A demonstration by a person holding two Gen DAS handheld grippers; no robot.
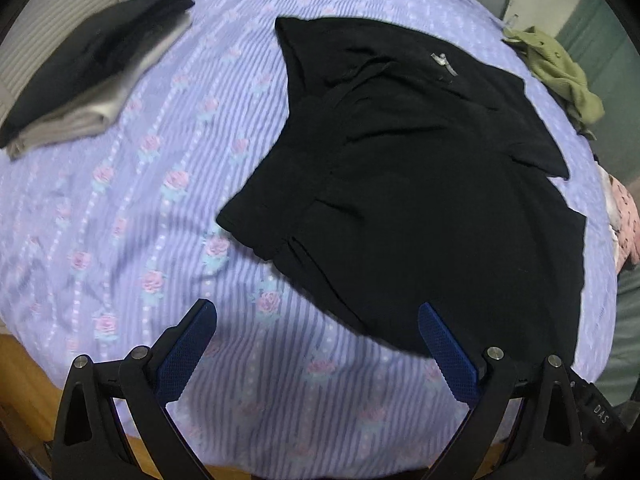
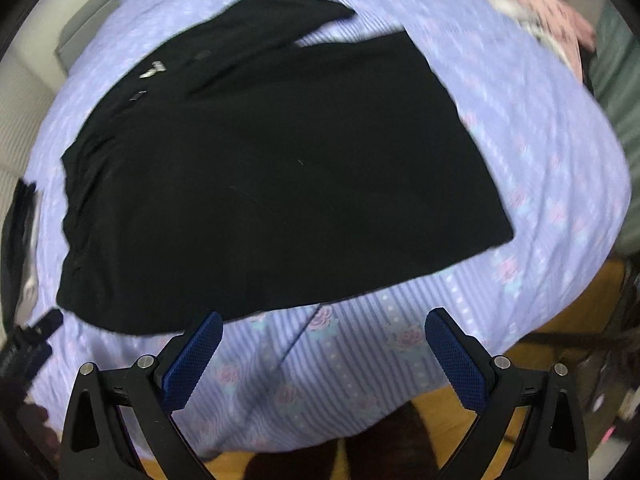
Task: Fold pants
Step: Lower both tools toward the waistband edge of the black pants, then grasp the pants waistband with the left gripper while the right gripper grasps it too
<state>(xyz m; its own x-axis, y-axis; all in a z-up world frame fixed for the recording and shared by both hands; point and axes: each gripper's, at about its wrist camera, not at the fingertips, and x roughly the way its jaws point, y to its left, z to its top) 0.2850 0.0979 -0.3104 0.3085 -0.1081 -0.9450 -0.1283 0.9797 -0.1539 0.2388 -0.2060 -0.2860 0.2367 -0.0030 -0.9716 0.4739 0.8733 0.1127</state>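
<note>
Black pants (image 1: 420,184) lie spread on a lilac floral bedsheet (image 1: 168,208), waistband toward the left, with a small silver tag near the far edge. They also fill the middle of the right wrist view (image 2: 280,184), folded over lengthwise. My left gripper (image 1: 316,320) is open and empty, hovering above the sheet just short of the pants' near edge. My right gripper (image 2: 326,328) is open and empty, above the sheet (image 2: 540,160) at the pants' near hem.
A stack of folded dark and grey clothes (image 1: 92,72) lies at the far left of the bed. An olive green garment (image 1: 560,72) lies at the far right, a pink patterned garment (image 2: 552,12) beside it. A wooden floor (image 2: 580,300) shows beyond the bed's edge.
</note>
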